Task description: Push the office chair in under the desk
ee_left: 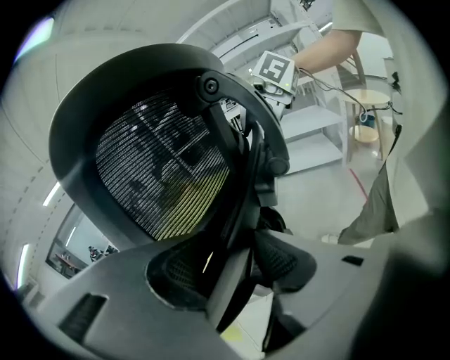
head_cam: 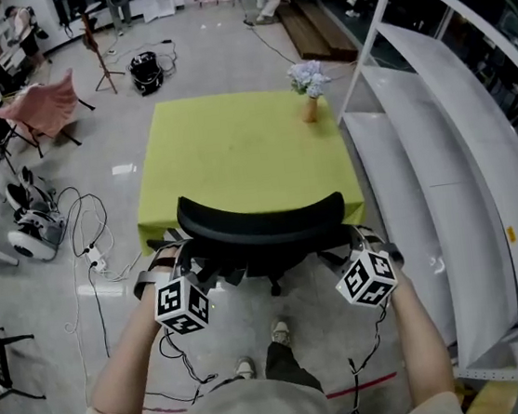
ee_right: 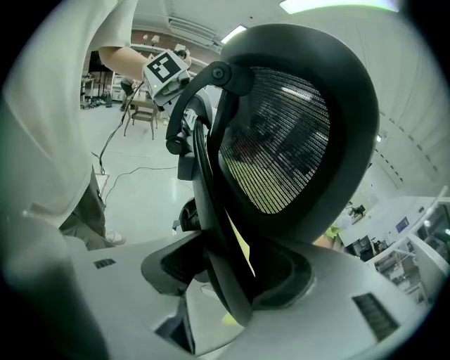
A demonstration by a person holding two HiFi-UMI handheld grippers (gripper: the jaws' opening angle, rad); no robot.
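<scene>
A black mesh office chair (head_cam: 260,218) stands at the near edge of the desk (head_cam: 243,152), which has a yellow-green cover. Its curved backrest is just in front of the desk edge, and the seat is hidden below. My left gripper (head_cam: 183,259) clamps the left side of the backrest, my right gripper (head_cam: 355,239) the right side. In the left gripper view the backrest frame (ee_left: 239,176) runs down between the jaws of the left gripper (ee_left: 232,281). The right gripper view shows the backrest frame (ee_right: 211,176) between the jaws of the right gripper (ee_right: 228,271).
A vase of flowers (head_cam: 309,87) stands at the desk's far right corner. White curved shelving (head_cam: 437,133) runs close along the right. Cables and a power strip (head_cam: 95,259) lie on the floor at the left, beyond them a pink chair (head_cam: 41,106). The person's feet (head_cam: 279,332) are behind the chair.
</scene>
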